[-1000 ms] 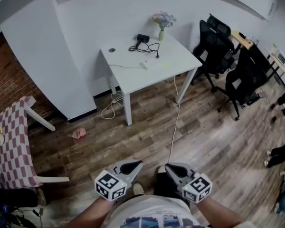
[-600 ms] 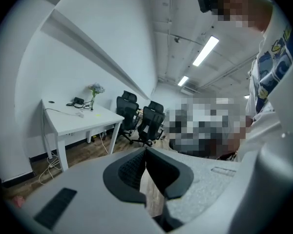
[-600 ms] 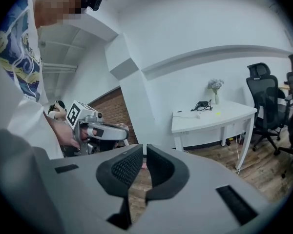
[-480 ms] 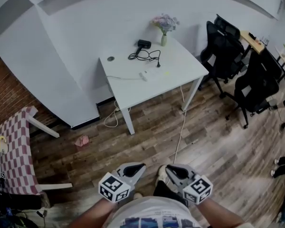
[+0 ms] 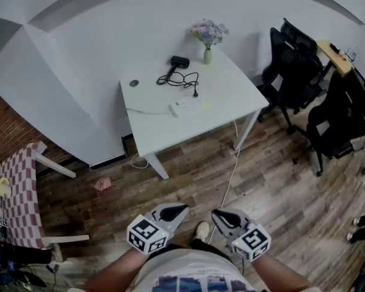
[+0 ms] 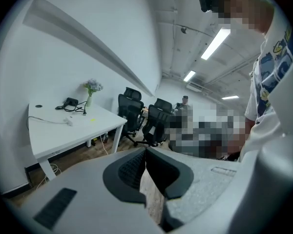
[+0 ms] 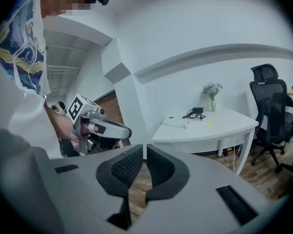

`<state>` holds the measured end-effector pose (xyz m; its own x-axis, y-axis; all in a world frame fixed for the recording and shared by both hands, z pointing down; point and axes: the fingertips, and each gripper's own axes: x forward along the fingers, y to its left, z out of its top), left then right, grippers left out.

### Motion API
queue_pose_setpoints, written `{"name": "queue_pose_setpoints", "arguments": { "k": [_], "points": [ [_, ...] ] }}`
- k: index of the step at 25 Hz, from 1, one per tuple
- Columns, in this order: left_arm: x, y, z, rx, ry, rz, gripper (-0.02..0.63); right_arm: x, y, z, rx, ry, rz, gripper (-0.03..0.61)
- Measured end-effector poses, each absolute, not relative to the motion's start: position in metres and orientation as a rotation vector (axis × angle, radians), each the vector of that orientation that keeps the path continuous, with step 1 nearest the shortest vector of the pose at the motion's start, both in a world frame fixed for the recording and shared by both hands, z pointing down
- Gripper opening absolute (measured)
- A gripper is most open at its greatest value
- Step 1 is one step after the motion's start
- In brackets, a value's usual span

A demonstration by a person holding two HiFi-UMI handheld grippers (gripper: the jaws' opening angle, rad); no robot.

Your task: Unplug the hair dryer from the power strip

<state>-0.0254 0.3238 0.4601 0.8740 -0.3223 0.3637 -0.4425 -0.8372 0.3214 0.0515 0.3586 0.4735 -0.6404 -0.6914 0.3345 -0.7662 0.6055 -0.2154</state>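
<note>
A black hair dryer [image 5: 180, 61] lies at the back of a white table [image 5: 231, 96], its black cord [image 5: 184, 79] coiled beside it. A white power strip [image 5: 185, 106] lies nearer the table's front; whether the plug sits in it is too small to tell. Both grippers are held low in front of the person's body, well short of the table. My left gripper [image 5: 181, 208] is shut and empty. On my right gripper [image 5: 214, 212] a narrow gap shows between the jaws, with nothing in it. The dryer [image 7: 199, 110] and strip [image 7: 191, 124] also show in the right gripper view.
A vase of flowers [image 5: 207, 55] stands at the table's back corner. Black office chairs [image 5: 295, 59] stand to the right. A white cable [image 5: 228, 175] runs from the table across the wooden floor. A checked table [image 5: 15, 193] is at the left, a pink scrap [image 5: 102, 184] on the floor.
The person has walked toward the white table, which now sits nearer and larger in the head view. Both grippers came along, side by side, and still hold nothing.
</note>
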Motion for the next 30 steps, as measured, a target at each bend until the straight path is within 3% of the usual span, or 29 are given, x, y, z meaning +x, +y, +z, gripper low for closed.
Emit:
{"name": "queue_pose_setpoints", "arguments": {
  "k": [16,30],
  "points": [
    [0.043,0.239,0.465,2.662,-0.511,0.431,0.003,0.125,0.278,0.478,1.358,-2.573,0.563,0.026],
    [0.041,0.054,0.481,2.648,-0.49,0.4,0.002,0.137,0.115,0.479,1.413,-2.467,0.544,0.028]
  ]
}}
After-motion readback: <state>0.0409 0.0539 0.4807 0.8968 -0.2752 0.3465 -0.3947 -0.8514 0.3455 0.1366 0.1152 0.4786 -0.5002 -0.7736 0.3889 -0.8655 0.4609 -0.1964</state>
